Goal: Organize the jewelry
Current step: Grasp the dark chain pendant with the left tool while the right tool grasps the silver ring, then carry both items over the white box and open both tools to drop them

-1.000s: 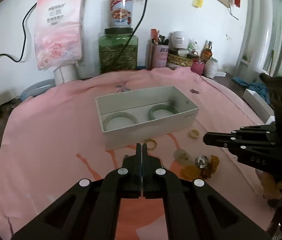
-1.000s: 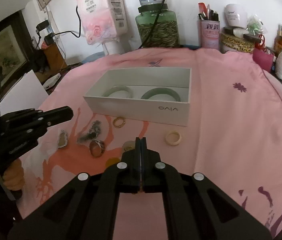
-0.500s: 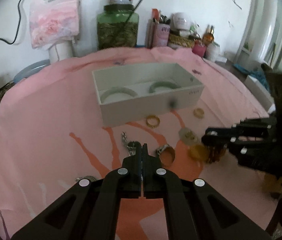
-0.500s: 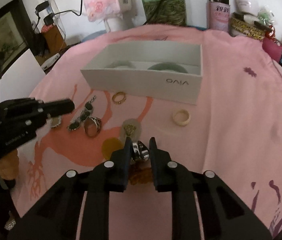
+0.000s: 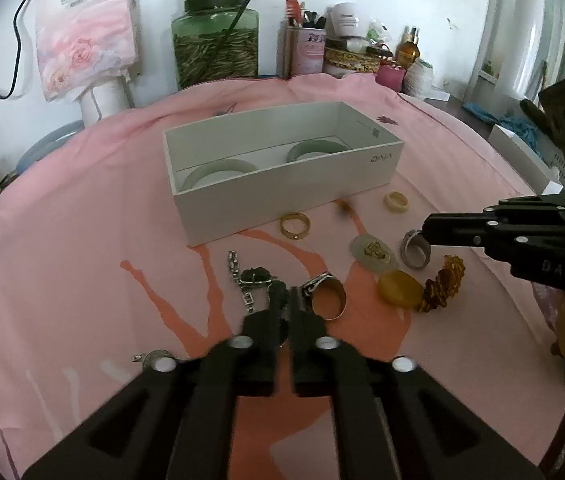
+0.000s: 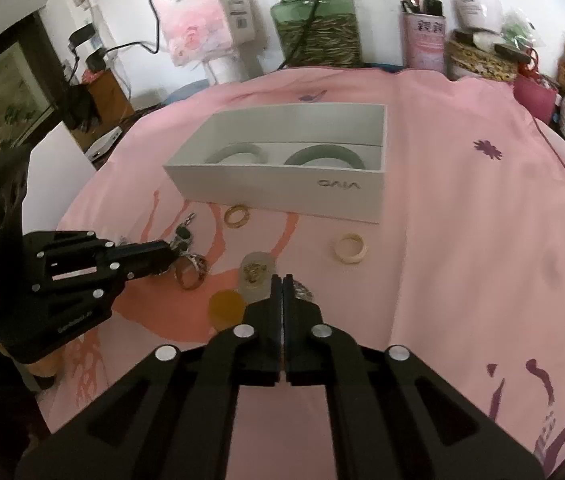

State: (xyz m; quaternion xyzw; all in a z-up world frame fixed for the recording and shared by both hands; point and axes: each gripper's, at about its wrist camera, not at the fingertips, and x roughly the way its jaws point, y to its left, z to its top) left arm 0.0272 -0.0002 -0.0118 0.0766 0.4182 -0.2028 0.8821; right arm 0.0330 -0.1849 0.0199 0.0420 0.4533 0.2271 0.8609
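Left wrist view: I see the white box point(image 5: 282, 184) at 12 o'clock holding two jade bangles point(image 5: 218, 168). My left gripper point(image 5: 287, 300), jaws narrowly parted, hovers by the chain bracelet point(image 5: 250, 280); right gripper point(image 6: 282, 286) pinches the silver ring point(image 5: 414, 248).

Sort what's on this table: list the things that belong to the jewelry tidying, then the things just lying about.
Belonging to the job:
white cardboard box
two pale green bangles inside it
gold band ring
cream ring
wide silver ring
amber disc
amber bead bracelet

Just lying about:
green glass jar
pink tissue pack
pink pen cup
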